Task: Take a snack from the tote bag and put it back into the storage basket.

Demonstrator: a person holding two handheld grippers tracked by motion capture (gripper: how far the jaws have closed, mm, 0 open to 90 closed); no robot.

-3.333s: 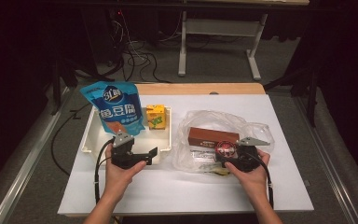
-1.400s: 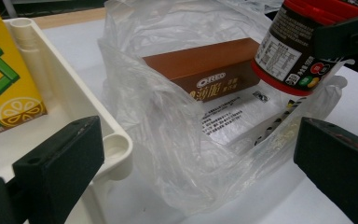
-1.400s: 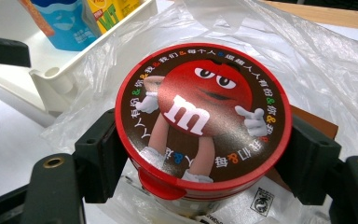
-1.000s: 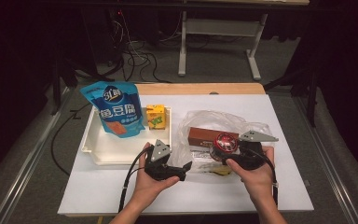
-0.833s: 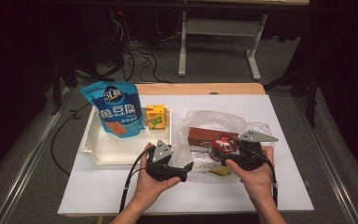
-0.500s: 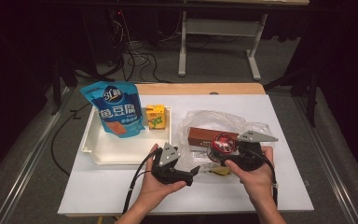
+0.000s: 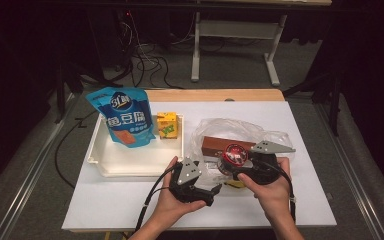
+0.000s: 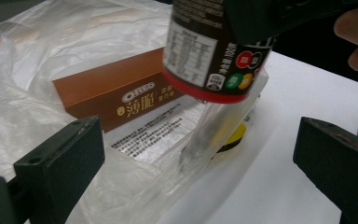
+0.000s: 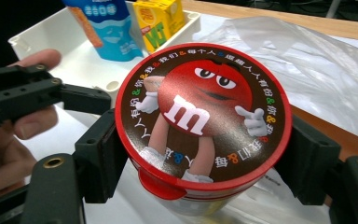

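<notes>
A round candy can with a red cartoon lid (image 9: 200, 112) is clamped between the two jaws of my right gripper (image 9: 204, 161). In the high view that can (image 7: 234, 154) is held tilted over the crumpled clear plastic bag (image 7: 240, 132), and my right gripper (image 7: 237, 167) sits at the bag's near edge. A brown biscuit box (image 8: 116, 93) lies inside the bag (image 8: 37, 84). My left gripper (image 8: 196, 154) stands open, jaws wide apart, aimed at the bag's mouth below the can (image 8: 214, 46). It sits just left of the bag (image 7: 215, 194) with nothing between its jaws.
A white tray (image 7: 130, 162) at the left holds a blue snack pouch (image 7: 125, 117) and a yellow juice carton (image 7: 167, 125). A small yellow object (image 8: 235, 137) lies under the bag's edge. The white tabletop (image 7: 305, 195) ends close to both hands.
My left gripper has moved right from the tray's front edge to the bag's mouth. The right gripper has held still with the can.
</notes>
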